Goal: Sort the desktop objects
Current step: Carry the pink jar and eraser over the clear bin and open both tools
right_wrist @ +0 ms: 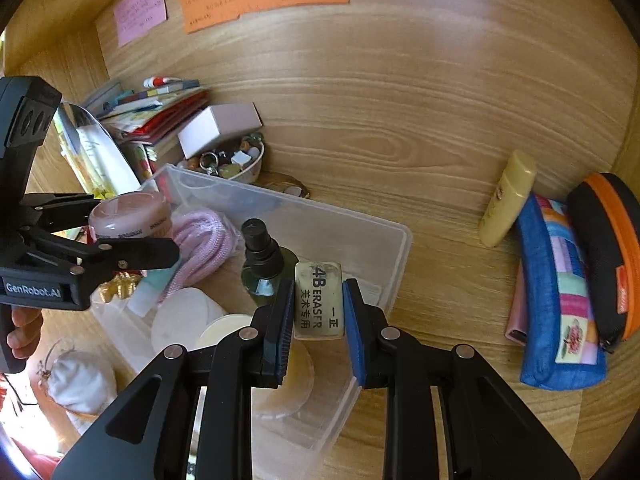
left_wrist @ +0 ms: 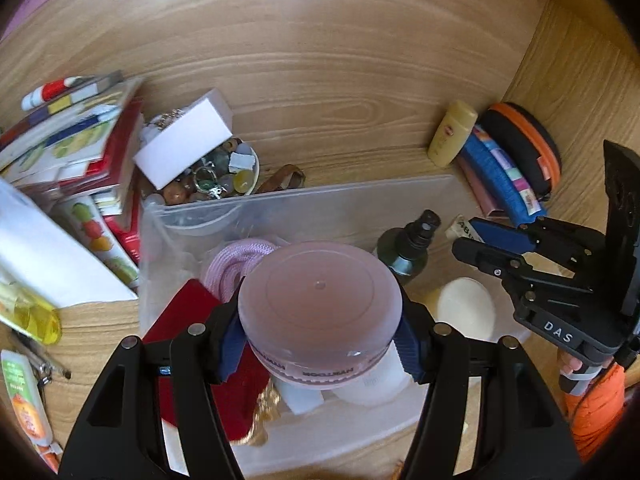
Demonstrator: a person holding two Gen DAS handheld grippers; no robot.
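My left gripper (left_wrist: 320, 344) is shut on a pink jar (left_wrist: 320, 304) with a frosted lid and holds it above the clear plastic bin (left_wrist: 360, 194). The jar also shows in the right wrist view (right_wrist: 128, 216). My right gripper (right_wrist: 318, 312) is shut on a 4B eraser (right_wrist: 319, 300) over the bin's right end (right_wrist: 394, 276). In the bin lie a pink cord (right_wrist: 200, 240), a dark green spray bottle (right_wrist: 264, 268), white round pads (right_wrist: 180, 316) and a red pouch (left_wrist: 188, 312).
A bowl of beads (left_wrist: 224, 176) with a white box (left_wrist: 184, 140) on it stands behind the bin, with stacked books (left_wrist: 72, 136) to its left. A yellow tube (right_wrist: 508, 196), a blue pencil case (right_wrist: 556, 292) and a black-orange case (right_wrist: 608, 248) lie at the right wall.
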